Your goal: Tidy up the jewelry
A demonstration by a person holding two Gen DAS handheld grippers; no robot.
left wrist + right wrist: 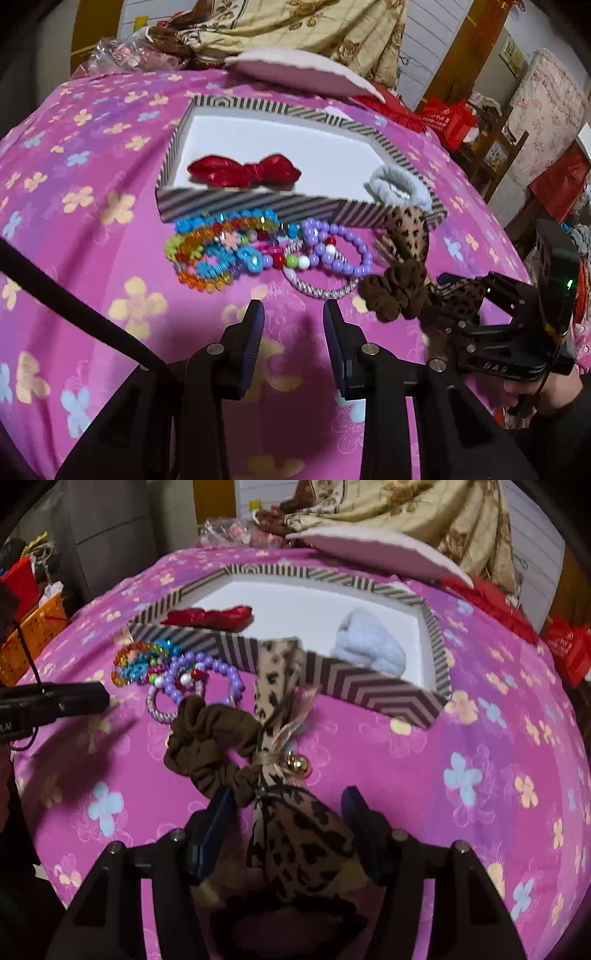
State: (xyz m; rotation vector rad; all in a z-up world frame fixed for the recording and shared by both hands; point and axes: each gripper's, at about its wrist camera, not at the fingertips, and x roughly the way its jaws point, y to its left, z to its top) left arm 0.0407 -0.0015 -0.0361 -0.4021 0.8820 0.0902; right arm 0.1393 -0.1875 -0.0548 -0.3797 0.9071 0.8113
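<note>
A striped box (258,206) (354,686) with a white floor lies on the pink flowered cloth. In it are a red bow (245,170) (210,616) and a pale blue scrunchie (400,186) (369,644). In front of the box lie bead bracelets (229,247) (147,661), a purple bead bracelet (340,247) (218,672) and a brown scrunchie with leopard ribbon (397,291) (210,742). My left gripper (293,314) is open and empty, just short of the bracelets. My right gripper (288,801) (454,284) is open around the leopard ribbon (303,834), which lies between its fingers.
A pink cushion (303,70) (376,550) and a floral blanket (295,26) lie behind the box. Red bags (447,118) and furniture stand off the right edge of the bed. An orange basket (33,638) stands at the left. A black cable (74,314) crosses the left wrist view.
</note>
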